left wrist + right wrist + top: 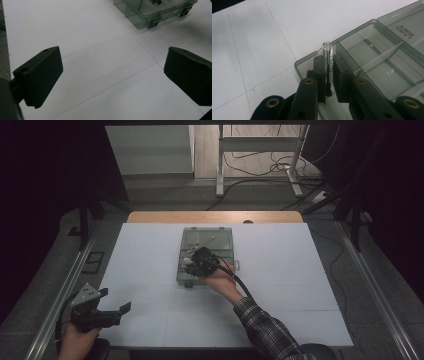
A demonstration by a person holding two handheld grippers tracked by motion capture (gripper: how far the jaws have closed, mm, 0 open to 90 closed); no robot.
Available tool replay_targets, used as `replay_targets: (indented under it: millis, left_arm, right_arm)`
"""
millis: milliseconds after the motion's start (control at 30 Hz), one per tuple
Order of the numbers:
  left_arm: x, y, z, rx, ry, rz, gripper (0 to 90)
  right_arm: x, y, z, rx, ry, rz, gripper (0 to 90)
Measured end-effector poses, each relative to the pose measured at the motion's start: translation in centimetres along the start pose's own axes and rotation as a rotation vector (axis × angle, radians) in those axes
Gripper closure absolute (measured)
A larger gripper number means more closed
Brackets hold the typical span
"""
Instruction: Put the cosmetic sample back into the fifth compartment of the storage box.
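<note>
Room dim, side walls lost in black. White surface (pixel 280 285) with thin seam lines, wooden edge (pixel 215 217) along far side. Grey floor (pixel 165 195) beyond surface. Metal desk frame (pixel 260 150) past far side, loose cables (pixel 270 165) beneath it. Metal rails (pixel 380 290) flank surface.

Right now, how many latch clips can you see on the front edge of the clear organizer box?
2, both on the near wall of the organizer box in the left gripper view: left clip and right clip. More may lie beyond the frame.
</note>
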State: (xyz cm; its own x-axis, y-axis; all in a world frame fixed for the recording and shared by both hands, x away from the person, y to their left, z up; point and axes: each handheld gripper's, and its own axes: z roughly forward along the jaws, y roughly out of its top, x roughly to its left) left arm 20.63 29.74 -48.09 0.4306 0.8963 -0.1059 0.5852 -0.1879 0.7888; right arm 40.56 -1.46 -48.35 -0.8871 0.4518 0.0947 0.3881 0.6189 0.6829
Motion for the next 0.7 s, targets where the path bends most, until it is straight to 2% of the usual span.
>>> replay_targets:
  millis: [267, 500, 700]
  left_arm:
    - [0.0, 0.0, 0.0, 0.000, -0.002, 0.000, 2.9]
    - [0.0, 0.0, 0.0, 0.000, -0.002, 0.000, 2.9]
    - [0.0, 0.0, 0.0, 0.001, -0.002, 0.000, 2.9]
  right_arm:
    - [0.1, 0.2, 0.7, -0.002, 0.000, -0.006, 79.2]
    - [0.1, 0.1, 0.3, 0.009, -0.011, -0.002, 73.1]
    - [0.2, 0.0, -0.5, 0.014, -0.009, -0.007, 63.9]
